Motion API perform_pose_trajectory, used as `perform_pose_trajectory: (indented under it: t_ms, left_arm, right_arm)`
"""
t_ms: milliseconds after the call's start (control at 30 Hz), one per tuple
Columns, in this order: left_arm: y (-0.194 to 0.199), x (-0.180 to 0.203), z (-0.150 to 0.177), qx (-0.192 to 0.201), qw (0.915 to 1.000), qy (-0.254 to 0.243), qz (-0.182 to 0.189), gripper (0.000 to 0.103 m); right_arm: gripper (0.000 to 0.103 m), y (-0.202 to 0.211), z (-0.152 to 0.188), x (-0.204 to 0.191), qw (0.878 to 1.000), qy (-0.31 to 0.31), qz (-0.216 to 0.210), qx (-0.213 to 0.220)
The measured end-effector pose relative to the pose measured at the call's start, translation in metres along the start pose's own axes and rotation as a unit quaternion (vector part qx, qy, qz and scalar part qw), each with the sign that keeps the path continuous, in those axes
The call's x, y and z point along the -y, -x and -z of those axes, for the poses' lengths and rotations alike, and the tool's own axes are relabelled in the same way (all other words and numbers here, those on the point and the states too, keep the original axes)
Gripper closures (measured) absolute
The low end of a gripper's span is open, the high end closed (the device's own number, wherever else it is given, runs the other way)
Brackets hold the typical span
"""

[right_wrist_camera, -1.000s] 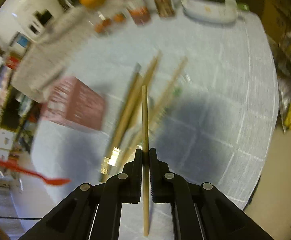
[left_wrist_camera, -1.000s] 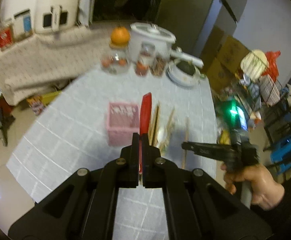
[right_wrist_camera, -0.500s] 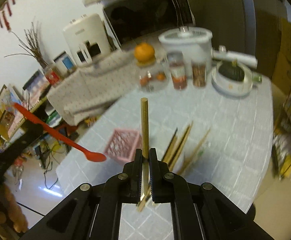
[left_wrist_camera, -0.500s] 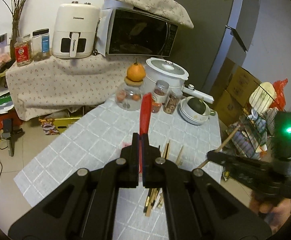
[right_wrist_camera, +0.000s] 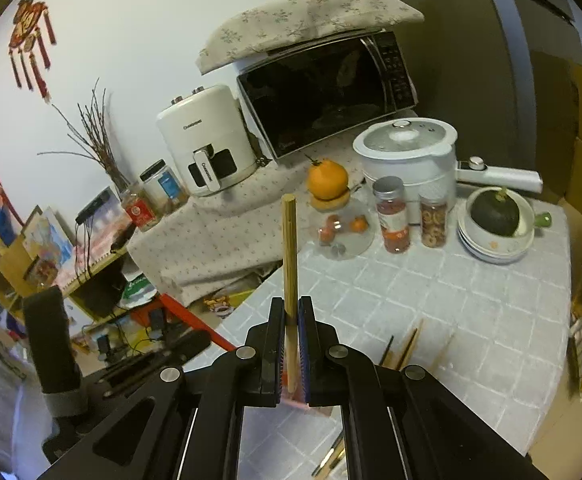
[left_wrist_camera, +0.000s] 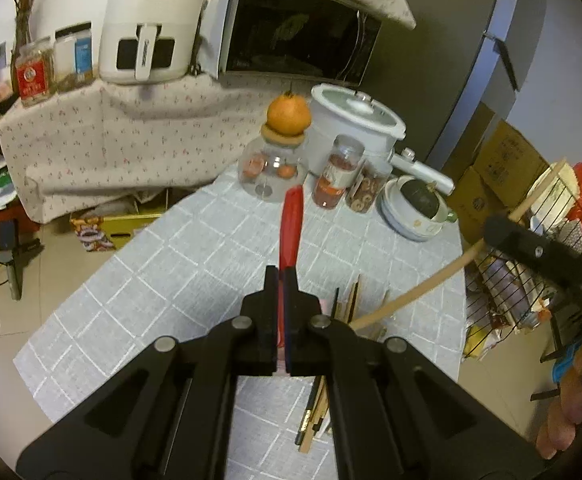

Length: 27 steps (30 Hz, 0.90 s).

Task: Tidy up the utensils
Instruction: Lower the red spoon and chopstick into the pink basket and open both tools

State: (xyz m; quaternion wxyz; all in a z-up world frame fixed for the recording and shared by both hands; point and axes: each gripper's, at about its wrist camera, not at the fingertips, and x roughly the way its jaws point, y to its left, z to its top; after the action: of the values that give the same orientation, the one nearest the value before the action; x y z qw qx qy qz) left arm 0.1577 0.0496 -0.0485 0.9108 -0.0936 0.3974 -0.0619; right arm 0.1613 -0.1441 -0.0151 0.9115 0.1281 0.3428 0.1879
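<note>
1. Left gripper [left_wrist_camera: 282, 280]: jaws closed on a red utensil [left_wrist_camera: 291, 228], pinched low on its flat handle. The free end runs toward 12 o'clock, over the table.
2. Right gripper [right_wrist_camera: 289, 312]: jaws clamped on a single wooden chopstick [right_wrist_camera: 289, 248], gripped near one end, the long part standing toward 12 o'clock. In the left wrist view the same stick crosses from 3 o'clock down toward the centre.
3. Handling, by judgement: both pieces look light and rigid. The chopstick is thin and smooth, so it may pivot or slide between flat pads; a hold nearer mid-length would steady it. The red piece looks like plastic, broad enough to sit flat in the jaws.
4. Loose chopsticks [left_wrist_camera: 351, 300]: several lie on the grey checked tablecloth [left_wrist_camera: 195, 248] just beyond and under the left gripper, at 5 to 6 o'clock, touching or overlapping one another. Picking one out of the heap could drag its neighbours.
5. Pink container [left_wrist_camera: 325, 307]: only a sliver shows behind the left gripper; its opening is hidden.
6. Far table edge, 12 to 2 o'clock: glass jar [left_wrist_camera: 273, 170] with an orange [left_wrist_camera: 289, 114] on its lid, two spice jars [left_wrist_camera: 337, 178], white electric pot [left_wrist_camera: 357, 124], stacked bowls [left_wrist_camera: 415, 210] holding a dark squash. All breakable and within a long stick's sweep.
</note>
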Motion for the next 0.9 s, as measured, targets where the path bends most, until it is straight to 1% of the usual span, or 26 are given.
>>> perform_pose_trajectory:
  t_ms: [267, 367, 467, 567, 667, 700, 733, 800, 867, 900]
  left_arm:
    - [-0.031, -0.01, -0.001, -0.052, 0.9985, 0.019, 0.004, 0.101]
    - [-0.04, -0.012, 0.0, -0.067, 0.9976, 0.02, 0.001, 0.101]
    - [-0.049, -0.016, 0.0, -0.079, 0.9965, 0.026, -0.001, 0.101]
    - [-0.055, -0.018, -0.001, -0.083, 0.9961, 0.031, -0.002, 0.101]
    - [-0.054, -0.019, -0.003, -0.064, 0.9973, 0.036, -0.003, 0.1]
    - [-0.054, -0.019, -0.003, -0.057, 0.9977, 0.037, -0.003, 0.095]
    - [-0.054, -0.02, -0.004, -0.054, 0.9979, 0.037, -0.002, 0.086]
    - [-0.053, -0.021, -0.004, -0.048, 0.9979, 0.044, 0.003, 0.078]
    - [-0.051, -0.021, -0.005, -0.047, 0.9978, 0.047, 0.005, 0.077]
    - [-0.05, -0.02, -0.005, -0.047, 0.9978, 0.047, 0.005, 0.074]
  right_arm:
    - [0.097, -0.059, 0.007, 0.001, 0.997, 0.022, 0.031, -0.067]
    - [0.096, -0.074, 0.012, -0.001, 0.995, 0.033, 0.04, -0.087]
    - [0.096, -0.087, 0.016, 0.002, 0.993, 0.03, 0.044, -0.104]
    - [0.096, -0.095, 0.017, 0.007, 0.993, 0.022, 0.046, -0.11]
    - [0.095, -0.099, 0.016, 0.011, 0.993, 0.011, 0.039, -0.107]
    - [0.095, -0.099, 0.015, 0.013, 0.994, 0.005, 0.035, -0.105]
    - [0.094, -0.099, 0.014, 0.014, 0.994, 0.0, 0.032, -0.102]
    - [0.081, -0.094, 0.012, 0.019, 0.995, -0.013, 0.023, -0.093]
    - [0.074, -0.087, 0.008, 0.02, 0.996, -0.017, 0.019, -0.083]
    - [0.069, -0.083, 0.007, 0.021, 0.997, -0.019, 0.017, -0.077]
